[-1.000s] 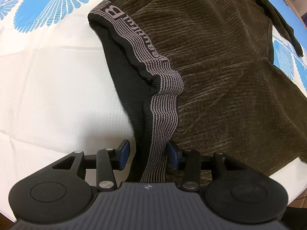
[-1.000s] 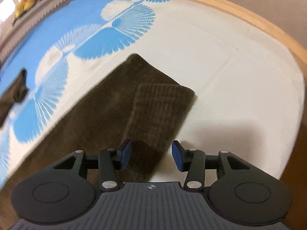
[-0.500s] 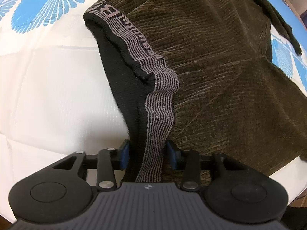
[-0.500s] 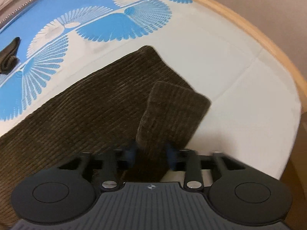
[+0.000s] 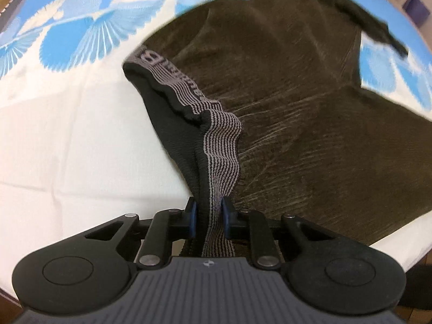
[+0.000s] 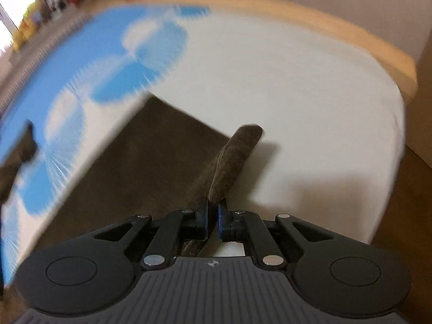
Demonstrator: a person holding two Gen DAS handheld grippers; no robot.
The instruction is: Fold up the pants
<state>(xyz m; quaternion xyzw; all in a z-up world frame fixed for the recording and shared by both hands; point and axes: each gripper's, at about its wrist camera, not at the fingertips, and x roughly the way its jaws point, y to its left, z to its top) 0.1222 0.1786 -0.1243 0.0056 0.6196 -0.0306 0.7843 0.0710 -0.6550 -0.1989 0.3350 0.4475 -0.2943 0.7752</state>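
A pair of dark brown ribbed pants (image 5: 310,113) lies spread on a bed covered by a white sheet (image 5: 67,140) with blue fan shapes, a wooden bed frame (image 6: 310,24) curving round the far edge. The left gripper (image 5: 208,217) points steeply down at the near end of the waistband (image 5: 216,135), a black band striped in grey; its jaws are closing, with the band between the blue pads and already pinched into a raised ridge that lifts off the sheet. At the other end of the garment, the right gripper (image 6: 212,220) has its fingers clamped tight on the leg cuff (image 6: 237,156), which stands up from the jaws as a narrow roll, the rest of that leg lying flat beside it; this view is blurred. The step in hand looks like the first fold: both ends are being taken up. Next, it seems, both hands need to rise together and carry one end across toward the other, keeping the cloth taut enough that it lands flat, edges matched, without bunching.
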